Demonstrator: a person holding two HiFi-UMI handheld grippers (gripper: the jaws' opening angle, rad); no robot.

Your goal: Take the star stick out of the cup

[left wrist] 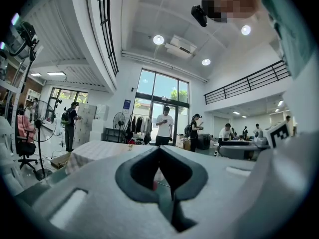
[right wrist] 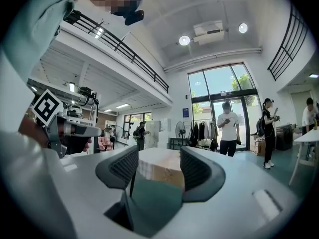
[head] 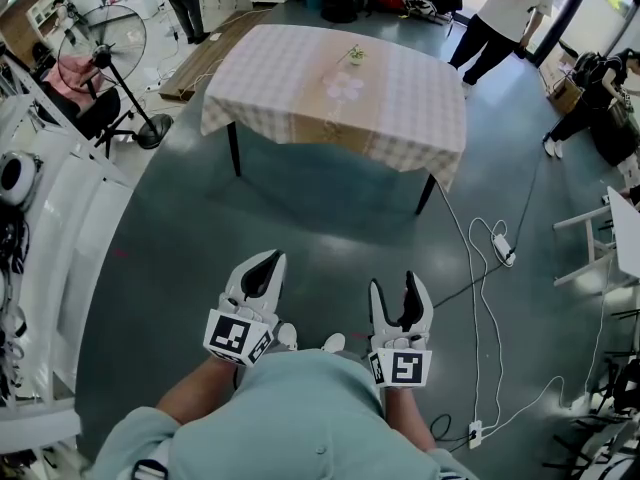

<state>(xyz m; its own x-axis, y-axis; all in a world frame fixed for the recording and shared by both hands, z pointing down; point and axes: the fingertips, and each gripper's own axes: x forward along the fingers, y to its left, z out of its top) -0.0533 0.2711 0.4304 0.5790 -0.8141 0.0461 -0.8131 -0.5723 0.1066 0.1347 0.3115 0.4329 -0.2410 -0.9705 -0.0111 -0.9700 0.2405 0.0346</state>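
Note:
A small cup holding the star stick [head: 354,55] stands far off on a table with a checked cloth [head: 300,88], near its far side. Both grippers are held low in front of the person's body, well short of the table. My left gripper [head: 270,261] has its jaw tips together and nothing between them; in the left gripper view [left wrist: 159,149] the tips meet in front of the table [left wrist: 94,152]. My right gripper [head: 395,282] is open, and between its ribbed pads [right wrist: 122,167] the table [right wrist: 159,168] shows, with nothing held.
A standing fan [head: 104,58] and a chair are at the table's left. White equipment racks [head: 60,228] line the left side. A power strip and cables [head: 503,250] lie on the floor at the right. A person [head: 500,23] stands beyond the table.

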